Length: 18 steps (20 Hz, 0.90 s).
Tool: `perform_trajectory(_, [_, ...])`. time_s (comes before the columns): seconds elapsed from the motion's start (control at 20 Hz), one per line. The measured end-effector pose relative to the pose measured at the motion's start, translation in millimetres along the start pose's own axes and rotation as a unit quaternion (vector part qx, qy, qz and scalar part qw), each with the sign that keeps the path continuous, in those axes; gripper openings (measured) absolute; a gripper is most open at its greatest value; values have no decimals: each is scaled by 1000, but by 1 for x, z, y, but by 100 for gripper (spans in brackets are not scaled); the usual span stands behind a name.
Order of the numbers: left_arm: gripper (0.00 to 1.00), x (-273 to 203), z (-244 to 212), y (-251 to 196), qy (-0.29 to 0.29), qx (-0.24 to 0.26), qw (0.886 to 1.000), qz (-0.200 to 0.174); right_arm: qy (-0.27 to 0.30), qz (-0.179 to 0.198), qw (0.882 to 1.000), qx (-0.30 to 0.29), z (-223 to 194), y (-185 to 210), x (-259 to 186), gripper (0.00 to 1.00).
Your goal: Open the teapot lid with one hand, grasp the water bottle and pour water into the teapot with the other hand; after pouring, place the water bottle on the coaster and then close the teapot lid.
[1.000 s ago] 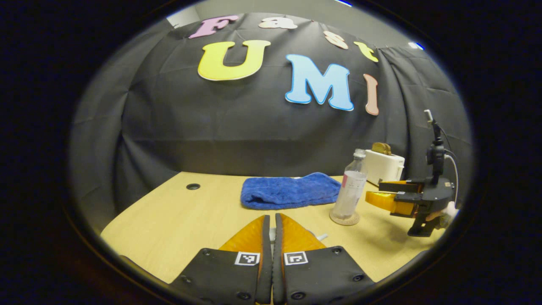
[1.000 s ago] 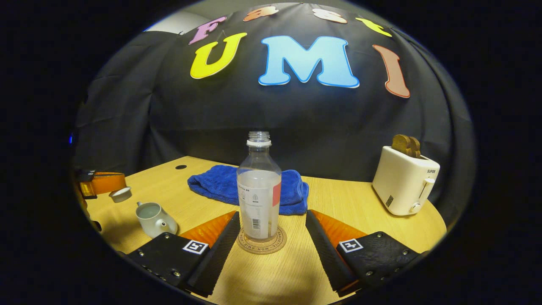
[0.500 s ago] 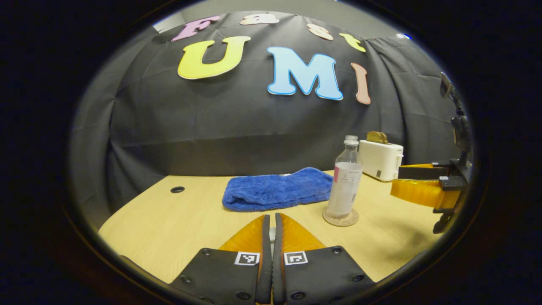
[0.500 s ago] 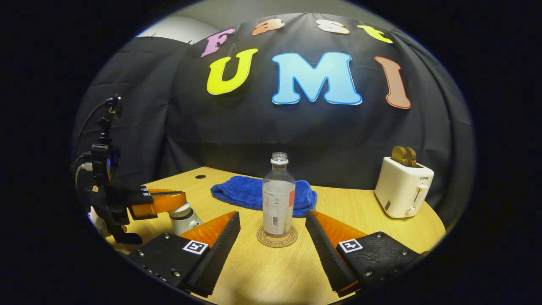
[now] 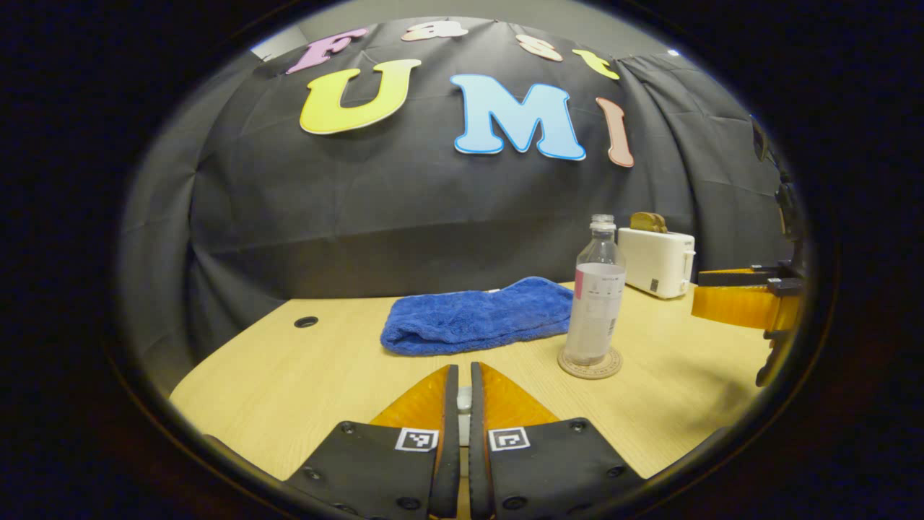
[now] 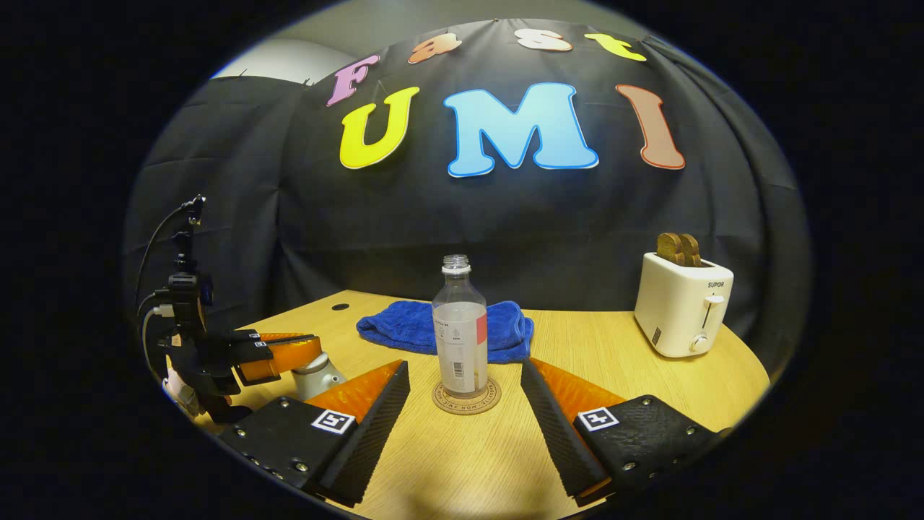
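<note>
Right gripper view: teapot lid seated on the teapot at the near left of the table, with the left gripper directly over it, fingers drawn together about the lid's top; the left gripper view places a small pale part, judged to be the lid knob, in the narrow gap between its own nearly closed fingers, so the grip appears to be on the knob. Release judged to call for parting the fingers, then a straight upward withdrawal, the left hand being the nearer. Water bottle upright on the coaster, to the right of the teapot, ahead of the right gripper, whose fingers stand wide apart and empty. Blue towel behind the bottle; toaster at far right
</note>
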State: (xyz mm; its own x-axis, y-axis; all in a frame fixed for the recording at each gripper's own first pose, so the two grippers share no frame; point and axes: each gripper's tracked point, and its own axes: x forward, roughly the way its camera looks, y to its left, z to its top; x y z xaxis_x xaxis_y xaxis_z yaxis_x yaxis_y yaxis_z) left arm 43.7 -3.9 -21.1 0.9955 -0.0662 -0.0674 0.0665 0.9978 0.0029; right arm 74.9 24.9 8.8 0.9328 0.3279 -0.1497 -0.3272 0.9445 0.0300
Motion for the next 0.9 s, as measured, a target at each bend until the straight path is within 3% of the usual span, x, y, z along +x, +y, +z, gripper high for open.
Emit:
perform_trajectory(0.15, [19, -3, 0, -3, 0, -4, 1000, 0, -2, 1, 1000, 1, 1, 3, -4, 96])
perform_trajectory(0.4, [19, -25, 15, -6, -19, -10, 1000, -2, -17, -3, 1000, -6, 7, 18, -20, 96])
perform_trajectory(0.75, [17, -85, 46, -21, -59, 2, 998, -12, -36, -2, 999, -9, 14, 46, -48, 96])
perform_trajectory(0.8, [17, -97, 49, -23, -63, 3, 998, -12, -39, -2, 999, -10, 14, 51, -55, 93])
perform_trajectory(0.9, [17, -120, 53, -29, -72, 6, 997, -14, -46, -8, 999, -14, 15, 57, -67, 96])
